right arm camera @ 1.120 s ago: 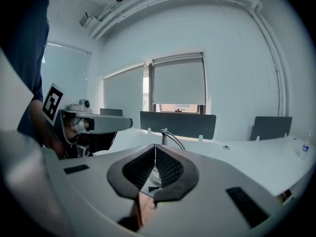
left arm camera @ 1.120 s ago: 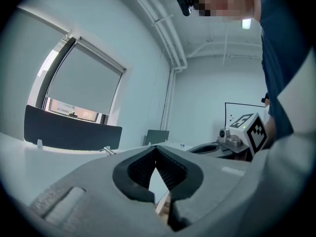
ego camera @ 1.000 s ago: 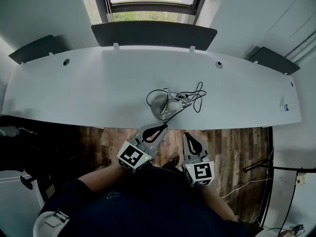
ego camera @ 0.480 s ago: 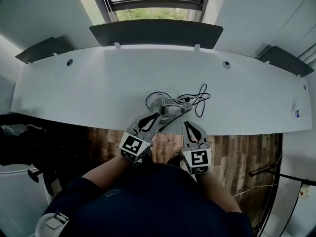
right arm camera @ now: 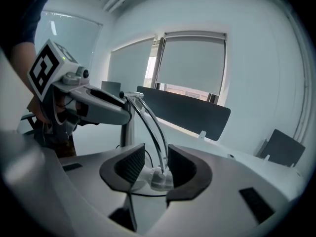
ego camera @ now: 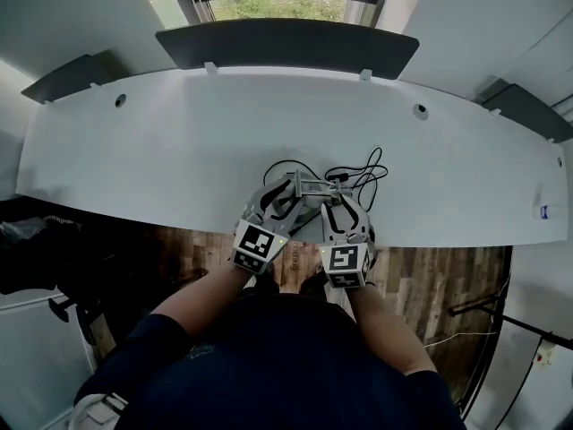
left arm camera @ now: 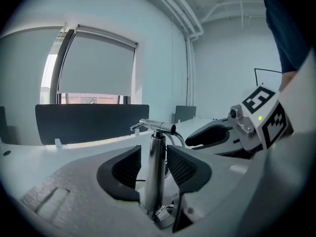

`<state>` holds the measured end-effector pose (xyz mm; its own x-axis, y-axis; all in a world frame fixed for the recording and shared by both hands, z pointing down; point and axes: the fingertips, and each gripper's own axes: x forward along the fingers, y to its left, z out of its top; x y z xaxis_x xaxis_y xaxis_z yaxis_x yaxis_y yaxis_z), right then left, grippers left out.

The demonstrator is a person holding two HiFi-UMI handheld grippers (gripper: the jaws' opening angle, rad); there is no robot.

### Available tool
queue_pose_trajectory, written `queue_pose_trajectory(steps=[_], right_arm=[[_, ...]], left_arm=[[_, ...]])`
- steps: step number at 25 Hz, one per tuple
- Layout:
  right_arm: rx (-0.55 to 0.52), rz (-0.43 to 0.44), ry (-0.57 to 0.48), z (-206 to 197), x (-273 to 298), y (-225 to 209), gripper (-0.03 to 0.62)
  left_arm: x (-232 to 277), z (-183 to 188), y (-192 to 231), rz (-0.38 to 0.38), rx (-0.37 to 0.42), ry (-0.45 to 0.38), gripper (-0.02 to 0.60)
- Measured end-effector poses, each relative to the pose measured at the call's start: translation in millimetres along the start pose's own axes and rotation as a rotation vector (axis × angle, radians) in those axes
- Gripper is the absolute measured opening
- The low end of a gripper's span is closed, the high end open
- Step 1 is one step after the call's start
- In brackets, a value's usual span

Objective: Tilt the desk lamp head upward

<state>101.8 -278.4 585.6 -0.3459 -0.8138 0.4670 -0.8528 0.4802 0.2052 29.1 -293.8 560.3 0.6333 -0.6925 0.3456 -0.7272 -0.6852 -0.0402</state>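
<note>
Lamp post [left arm camera: 157,167] between left jaws, head [right arm camera: 158,179] between right jaws, both opening

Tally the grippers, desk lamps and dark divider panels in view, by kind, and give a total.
grippers: 2, the left gripper and the right gripper, the jaws of both opening with parts of the lamp between them
desk lamp: 1
dark divider panels: 3, centre, left, right
total: 6

white desk [ego camera: 161,150] | dark divider panel [ego camera: 286,47] along desk's far edge | window [ego camera: 286,7] beyond desk | wood floor [ego camera: 430,276] below desk's near edge | grommet hole [ego camera: 120,100] in desk top
</note>
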Motion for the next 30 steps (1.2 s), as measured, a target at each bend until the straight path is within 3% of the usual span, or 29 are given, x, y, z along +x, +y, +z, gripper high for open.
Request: queue_pose_trajectory(steps=[3, 8, 11, 17, 20, 24, 30], right_arm=[[-0.098, -0.034, 0.017, -9, 20, -1, 0.140], [-0.204, -0.124, 0.020, -12, 43, -9, 0.136], [-0.227, -0.166, 0.017, -13, 50, -18, 0.074], [-0.191, -0.131, 0.055, -13, 51, -21, 0.066], [-0.237, -0.138, 0.097, -10, 48, -27, 0.064], [-0.367, -0.196, 0.133, 2, 38, -41, 0.064], [-0.685, -0.310, 0.163, 35, 13, -63, 0.063]], left_arm=[[13, 3, -4, -0.029, 0.005, -0.020, 0.149], [29, 2, -4, -0.053, 0.087, 0.025, 0.149], [35, 4, -7, -0.074, 0.087, 0.002, 0.118], [35, -3, -9, -0.123, 0.080, 0.016, 0.117], [36, -4, -10, -0.129, 0.079, 0.007, 0.116], [37, -4, -9, -0.105, 0.074, -0.017, 0.115], [37, -4, -12, -0.105, 0.081, -0.035, 0.115]])
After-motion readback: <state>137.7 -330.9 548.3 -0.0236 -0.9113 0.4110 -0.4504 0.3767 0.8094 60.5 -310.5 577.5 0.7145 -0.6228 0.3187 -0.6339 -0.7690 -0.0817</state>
